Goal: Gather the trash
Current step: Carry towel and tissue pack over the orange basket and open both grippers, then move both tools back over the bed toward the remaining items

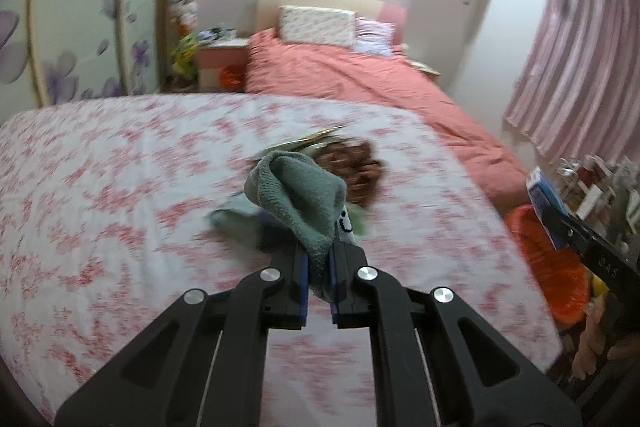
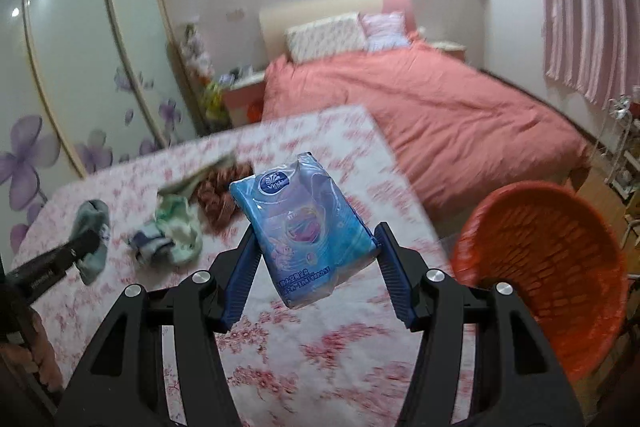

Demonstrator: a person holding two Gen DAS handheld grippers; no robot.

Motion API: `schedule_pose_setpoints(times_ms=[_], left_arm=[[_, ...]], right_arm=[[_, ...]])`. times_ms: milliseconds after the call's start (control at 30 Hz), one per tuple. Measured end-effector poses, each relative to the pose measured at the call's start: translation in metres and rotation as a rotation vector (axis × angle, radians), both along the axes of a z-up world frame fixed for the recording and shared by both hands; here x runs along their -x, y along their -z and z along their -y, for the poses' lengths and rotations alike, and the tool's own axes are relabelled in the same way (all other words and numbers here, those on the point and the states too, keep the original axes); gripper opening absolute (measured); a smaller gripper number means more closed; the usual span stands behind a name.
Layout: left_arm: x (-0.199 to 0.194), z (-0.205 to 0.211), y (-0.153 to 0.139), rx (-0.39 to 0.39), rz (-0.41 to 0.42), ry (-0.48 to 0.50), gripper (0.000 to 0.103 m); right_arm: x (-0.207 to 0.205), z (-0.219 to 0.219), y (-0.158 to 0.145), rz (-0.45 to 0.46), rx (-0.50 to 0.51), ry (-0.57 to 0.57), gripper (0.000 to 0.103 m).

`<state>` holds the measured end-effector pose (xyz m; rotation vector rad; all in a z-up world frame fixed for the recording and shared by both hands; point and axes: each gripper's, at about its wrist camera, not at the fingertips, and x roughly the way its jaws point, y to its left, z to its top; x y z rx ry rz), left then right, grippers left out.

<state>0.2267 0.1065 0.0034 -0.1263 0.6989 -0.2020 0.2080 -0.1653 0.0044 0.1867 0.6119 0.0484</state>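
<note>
My left gripper [image 1: 318, 259] is shut on a teal sock [image 1: 300, 195], lifted a little above the table's pink-flowered cloth [image 1: 100, 187]. My right gripper [image 2: 316, 231] is shut on a blue tissue pack [image 2: 304, 223], its pads pressing both sides, also off the table. On the cloth lie a pale green garment pile [image 2: 176, 235], a brown crumpled piece [image 2: 220, 195] and a flat wrapper [image 2: 200, 175]. The right wrist view shows the left gripper [image 2: 90, 243] at the left with the sock [image 2: 94, 223] hanging. In the left wrist view the right gripper [image 1: 560, 223] carries the pack [image 1: 546, 203] at the right edge.
An orange woven basket [image 2: 552, 267] stands beside the table's right edge. Behind the table is a bed with a salmon cover [image 2: 440, 115] and a bedside cabinet [image 1: 222, 63]. Sliding wardrobe doors [image 2: 80, 47] line the left, pink curtains [image 1: 580, 67] the right.
</note>
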Motion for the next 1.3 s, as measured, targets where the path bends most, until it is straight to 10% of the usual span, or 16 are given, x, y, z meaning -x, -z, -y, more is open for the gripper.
schedule_pose_setpoints(times_ms=[533,1033,1300], left_arm=[[0.018,0.184,-0.030,0.088,0.067,0.405,0.009],[-0.013,0.326,0.016,0.093,-0.042,0.635,0.010],[-0.034,0.331,0.051,0.042,-0.121,0.577,0.048]], right_arm=[[0.052,0.107,-0.019,0.152,0.001,0.338,0.058],[0.048,0.185,0.021,0.106,-0.103,0.492,0.060],[0.041,0.193,0.040,0.046,-0.114,0.510,0.074]])
